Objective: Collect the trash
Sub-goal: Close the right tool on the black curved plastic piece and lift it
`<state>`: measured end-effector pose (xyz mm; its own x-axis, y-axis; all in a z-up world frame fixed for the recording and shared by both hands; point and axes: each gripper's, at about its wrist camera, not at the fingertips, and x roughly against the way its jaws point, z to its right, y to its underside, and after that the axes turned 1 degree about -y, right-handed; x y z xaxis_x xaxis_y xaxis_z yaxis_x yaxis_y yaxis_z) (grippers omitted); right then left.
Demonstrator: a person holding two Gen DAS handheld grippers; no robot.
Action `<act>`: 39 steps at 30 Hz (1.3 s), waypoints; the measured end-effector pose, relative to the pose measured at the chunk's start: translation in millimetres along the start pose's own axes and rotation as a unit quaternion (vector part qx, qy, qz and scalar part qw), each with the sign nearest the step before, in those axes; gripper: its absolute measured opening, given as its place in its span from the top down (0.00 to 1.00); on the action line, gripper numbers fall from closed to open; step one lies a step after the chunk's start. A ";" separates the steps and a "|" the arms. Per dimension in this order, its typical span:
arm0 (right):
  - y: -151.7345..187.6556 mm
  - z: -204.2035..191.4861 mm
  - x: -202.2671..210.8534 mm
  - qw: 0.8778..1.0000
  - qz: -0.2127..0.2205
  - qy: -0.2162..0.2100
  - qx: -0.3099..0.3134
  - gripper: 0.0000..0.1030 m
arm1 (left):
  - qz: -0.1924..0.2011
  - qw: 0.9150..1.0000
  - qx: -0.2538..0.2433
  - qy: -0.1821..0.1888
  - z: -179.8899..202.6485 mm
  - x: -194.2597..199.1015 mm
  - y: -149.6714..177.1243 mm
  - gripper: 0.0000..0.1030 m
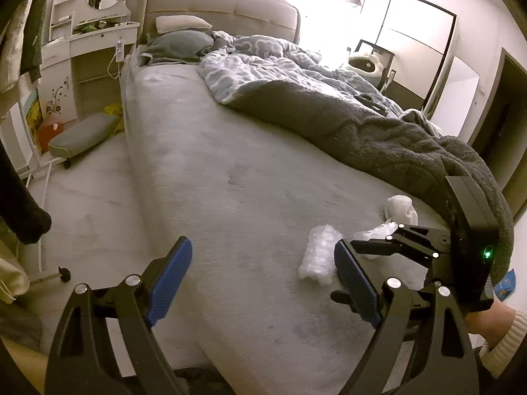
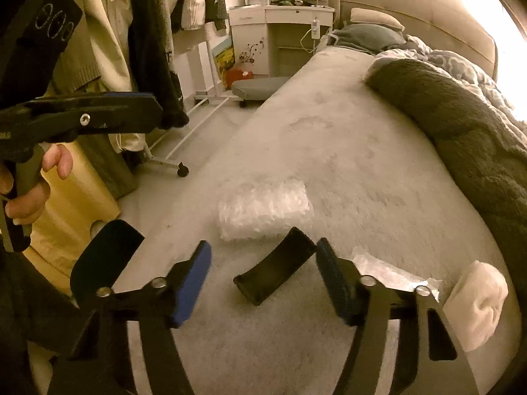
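Your right gripper (image 2: 263, 276) is spread, with the black curved piece (image 2: 275, 266) lying free between its 2 pads, long axis slanting far-right. The bubble wrap (image 2: 263, 212) lies just beyond. Your left gripper (image 1: 263, 283), also spread and empty, is farther.

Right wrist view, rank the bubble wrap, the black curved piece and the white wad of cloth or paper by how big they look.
1. bubble wrap, largest.
2. black curved piece and white wad look about alike; the wad sits near the stretched edge of the picture, so I will not rank those two.
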<state>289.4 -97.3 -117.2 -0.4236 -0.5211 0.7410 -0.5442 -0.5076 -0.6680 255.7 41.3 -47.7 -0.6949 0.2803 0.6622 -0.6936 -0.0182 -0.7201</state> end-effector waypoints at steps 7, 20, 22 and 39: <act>3.3 2.2 -6.3 1.000 -0.015 0.003 0.002 0.47 | -0.006 1.000 -0.006 0.002 5.0 -5.2 1.3 0.13; 8.5 4.9 -4.1 0.999 -0.030 0.005 0.012 0.59 | -0.010 1.000 -0.009 0.006 10.3 -9.9 0.1 0.13; 8.1 5.9 -2.8 1.000 -0.028 0.004 0.011 0.61 | -0.011 1.000 -0.011 0.008 12.8 -11.8 0.5 0.13; 5.9 27.2 31.2 0.999 0.006 0.003 -0.043 0.70 | -0.003 0.999 -0.035 0.003 36.8 -31.7 0.6 0.14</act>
<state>292.6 -135.2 -99.9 -0.4336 -0.5225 0.7341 -0.5991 -0.4414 -0.6680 270.4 -2.9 -61.5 -0.6898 0.2850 0.6655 -0.6827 0.0499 -0.7290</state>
